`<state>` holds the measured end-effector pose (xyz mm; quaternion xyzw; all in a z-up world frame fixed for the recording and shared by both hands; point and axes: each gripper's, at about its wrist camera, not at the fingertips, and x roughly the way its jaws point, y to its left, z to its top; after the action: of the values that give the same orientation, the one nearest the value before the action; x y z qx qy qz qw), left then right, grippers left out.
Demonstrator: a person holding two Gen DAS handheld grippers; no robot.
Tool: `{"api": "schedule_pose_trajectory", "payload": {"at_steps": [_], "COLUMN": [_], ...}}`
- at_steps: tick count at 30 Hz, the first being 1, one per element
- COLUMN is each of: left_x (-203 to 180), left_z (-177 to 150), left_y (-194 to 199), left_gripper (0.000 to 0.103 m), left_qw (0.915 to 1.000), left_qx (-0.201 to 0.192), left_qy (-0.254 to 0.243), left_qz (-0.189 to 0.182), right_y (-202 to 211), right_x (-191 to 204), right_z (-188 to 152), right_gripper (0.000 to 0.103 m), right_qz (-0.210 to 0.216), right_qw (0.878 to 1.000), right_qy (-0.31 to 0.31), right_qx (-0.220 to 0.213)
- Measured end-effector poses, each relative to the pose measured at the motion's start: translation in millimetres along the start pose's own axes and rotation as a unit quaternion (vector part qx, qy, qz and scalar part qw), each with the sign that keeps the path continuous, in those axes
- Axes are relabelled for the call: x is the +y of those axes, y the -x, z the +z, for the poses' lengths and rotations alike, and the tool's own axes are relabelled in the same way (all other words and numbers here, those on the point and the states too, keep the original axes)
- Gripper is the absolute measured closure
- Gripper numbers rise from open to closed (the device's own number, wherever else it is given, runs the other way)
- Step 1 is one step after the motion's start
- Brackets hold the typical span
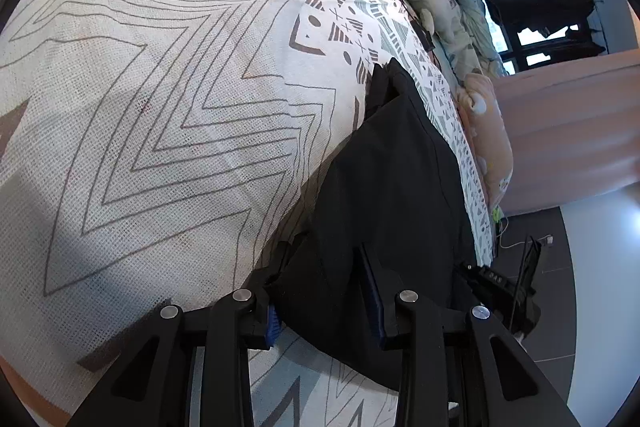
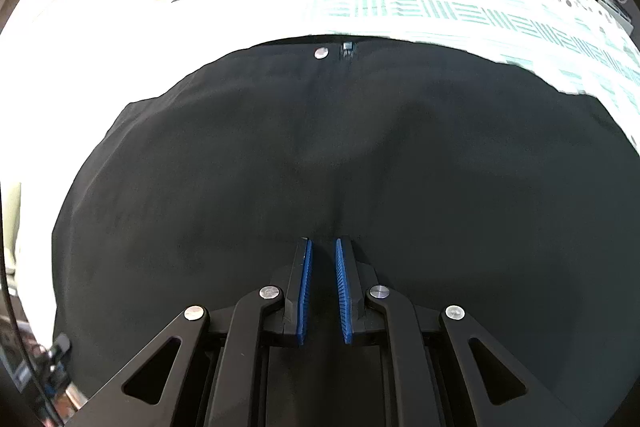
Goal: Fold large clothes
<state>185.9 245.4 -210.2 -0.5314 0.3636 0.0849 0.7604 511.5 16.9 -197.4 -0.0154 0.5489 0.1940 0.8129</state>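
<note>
Black trousers (image 2: 320, 155) lie spread on the patterned bed, waistband away from me, with a silver button (image 2: 321, 53) and zipper pull (image 2: 347, 47) at the far edge. My right gripper (image 2: 323, 247) hovers just over the crotch area, its blue pads a narrow gap apart with no cloth between them. In the left wrist view the same black cloth (image 1: 384, 179) runs along the bed's right edge. My left gripper (image 1: 324, 255) is open wide, its fingers either side of a bunched end of the cloth, not clamped.
The white bedspread (image 1: 160, 99) with grey zigzag lines fills the left. Plush toys (image 1: 436, 15) and a peach pillow (image 1: 488, 131) lie along the far side. Pink curtains (image 1: 560, 131), a window and dark tiled floor (image 1: 540, 287) are beyond the bed edge.
</note>
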Motion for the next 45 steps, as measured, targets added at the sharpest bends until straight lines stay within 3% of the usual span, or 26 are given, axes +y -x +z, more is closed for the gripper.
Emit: {"api": "schedule_pose_trajectory", "payload": {"at_steps": [10,17,19,21,23,26,28,30,38,45], "left_x": [-1,-3,-6,-10,-15,-26,-36,-49,-105,-154], "left_z": [-2,-2,-1,1,2,4,6,7,10,4], "left_y": [-3,-2,2,7,12,20,23,26,35,38], "left_gripper": [0.067,0.083,0.086,0.087,0.089,0.089,0.090,0.090,0.091,0.091], "left_qw": [0.9998,0.9999,0.9998,0.9998,0.9996,0.9992,0.9989,0.9985,0.9952,0.9894], "left_qx": [-0.002,0.001,0.002,0.001,-0.001,-0.004,-0.006,-0.007,-0.011,-0.007], "left_qy": [0.016,0.017,0.018,0.015,0.014,0.010,0.003,-0.005,-0.060,-0.102], "left_qz": [0.007,0.000,-0.007,-0.012,-0.023,-0.039,-0.047,-0.053,-0.076,-0.104], "right_y": [-24,7,21,41,57,82,99,89,97,78], "right_x": [-5,-17,-26,-28,-30,-43,-44,-37,-35,-33], "right_z": [52,67,58,43,28,-4,-30,-25,-101,-149], "right_gripper": [0.093,0.092,0.084,0.063,0.058,0.058,0.058,0.058,0.058,0.059], "right_qz": [-0.018,0.002,0.021,0.030,0.041,0.063,0.048,0.051,0.113,0.143], "right_qw": [1.000,1.000,0.999,0.999,0.998,0.996,0.997,0.996,0.993,0.988], "right_qy": [-0.002,-0.020,-0.018,-0.016,-0.016,-0.030,-0.028,-0.031,-0.030,-0.048], "right_qx": [-0.009,-0.014,-0.030,-0.039,-0.046,-0.049,-0.062,-0.062,-0.023,0.013]}}
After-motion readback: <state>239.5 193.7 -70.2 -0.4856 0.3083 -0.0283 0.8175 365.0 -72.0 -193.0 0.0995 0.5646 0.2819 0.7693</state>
